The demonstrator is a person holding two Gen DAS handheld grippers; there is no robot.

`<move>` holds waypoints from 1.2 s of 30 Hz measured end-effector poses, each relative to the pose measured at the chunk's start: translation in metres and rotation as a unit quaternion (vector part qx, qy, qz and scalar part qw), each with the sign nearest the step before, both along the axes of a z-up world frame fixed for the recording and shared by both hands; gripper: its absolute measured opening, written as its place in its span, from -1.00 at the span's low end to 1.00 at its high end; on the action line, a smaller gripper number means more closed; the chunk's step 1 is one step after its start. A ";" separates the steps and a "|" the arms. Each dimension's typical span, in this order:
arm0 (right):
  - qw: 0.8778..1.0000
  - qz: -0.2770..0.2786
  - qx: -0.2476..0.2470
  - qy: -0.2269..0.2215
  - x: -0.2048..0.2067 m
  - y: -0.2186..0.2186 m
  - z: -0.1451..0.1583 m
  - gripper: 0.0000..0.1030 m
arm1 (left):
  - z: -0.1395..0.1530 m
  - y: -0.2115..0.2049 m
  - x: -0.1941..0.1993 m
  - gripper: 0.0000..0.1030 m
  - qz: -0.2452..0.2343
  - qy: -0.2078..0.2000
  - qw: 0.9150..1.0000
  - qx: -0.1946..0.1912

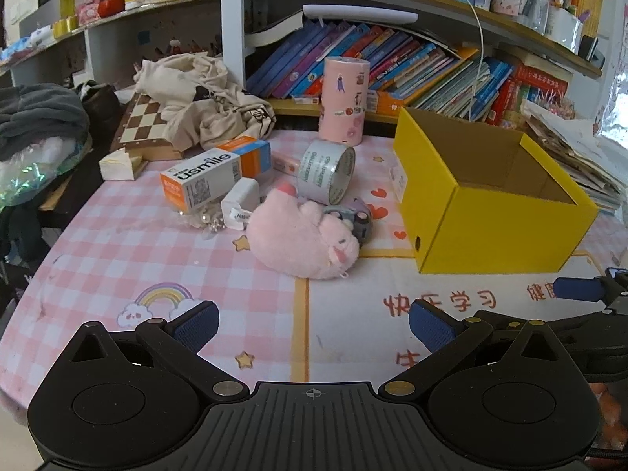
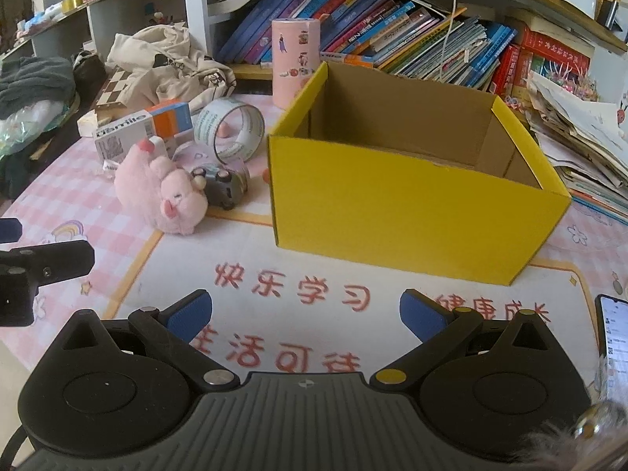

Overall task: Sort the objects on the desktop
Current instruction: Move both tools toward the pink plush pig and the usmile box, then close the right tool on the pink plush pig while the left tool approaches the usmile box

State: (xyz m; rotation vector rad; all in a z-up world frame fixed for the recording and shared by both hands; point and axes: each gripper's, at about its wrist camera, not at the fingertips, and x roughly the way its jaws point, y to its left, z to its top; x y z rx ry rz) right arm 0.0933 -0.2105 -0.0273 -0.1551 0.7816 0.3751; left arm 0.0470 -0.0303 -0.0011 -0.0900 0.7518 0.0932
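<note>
A yellow cardboard box (image 1: 506, 223) (image 2: 408, 212) stands open and looks empty on the desk mat. Left of it lie a pink plush toy (image 1: 302, 235) (image 2: 165, 192), a small grey toy car (image 1: 359, 221) (image 2: 221, 186), a roll of clear tape (image 1: 327, 170) (image 2: 231, 129), an orange and white usmile box (image 1: 216, 174) (image 2: 141, 127), a white charger (image 1: 240, 202) and a pink cylinder tin (image 1: 344, 100) (image 2: 294, 61). My left gripper (image 1: 314, 324) is open and empty, short of the plush. My right gripper (image 2: 306, 316) is open and empty in front of the box.
A chessboard (image 1: 143, 125), crumpled beige cloth (image 1: 208, 98) and dark clothes (image 1: 39, 114) lie at the back left. Bookshelves (image 1: 392, 62) line the back. Paper stacks (image 2: 581, 137) sit right of the box. A phone (image 2: 614, 337) lies at the right edge.
</note>
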 end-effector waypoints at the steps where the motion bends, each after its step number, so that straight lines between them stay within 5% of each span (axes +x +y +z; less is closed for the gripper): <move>1: 1.000 -0.001 0.001 0.001 0.001 0.005 0.000 1.00 | 0.000 0.004 0.003 1.00 -0.005 -0.002 1.000 0.001; 16: 1.000 0.014 0.018 0.004 0.015 0.088 0.000 0.95 | -0.003 0.084 0.033 1.00 -0.025 0.002 1.000 0.003; 22: 0.999 0.039 0.013 0.012 0.021 0.123 -0.006 0.56 | -0.009 0.113 0.043 1.00 -0.032 0.007 0.999 -0.004; 36: 0.998 0.056 -0.025 0.013 0.059 0.173 -0.019 0.73 | -0.021 0.148 0.072 1.00 -0.047 0.018 0.999 -0.017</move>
